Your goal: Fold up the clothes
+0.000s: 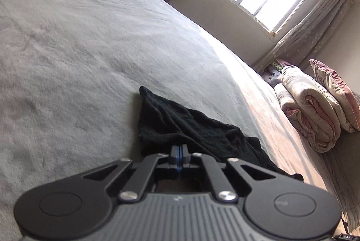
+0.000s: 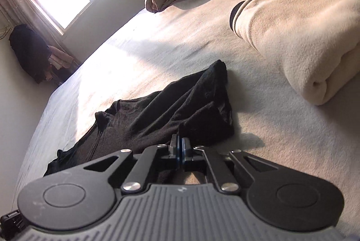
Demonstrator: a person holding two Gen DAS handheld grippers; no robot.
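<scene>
On bed [image 2: 270,139], black garment [image 2: 168,110], cream blanket [image 2: 303,38] (right view only)

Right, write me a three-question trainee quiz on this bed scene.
1. True or false: both tongs, the left and the right, are shut on the black garment.
2. What lies beyond the garment? A) a rolled cream blanket B) a laundry basket C) a chair
3. Fill in: the garment lies on the pale ___.

Key: 1 true; 2 A; 3 bed
</scene>
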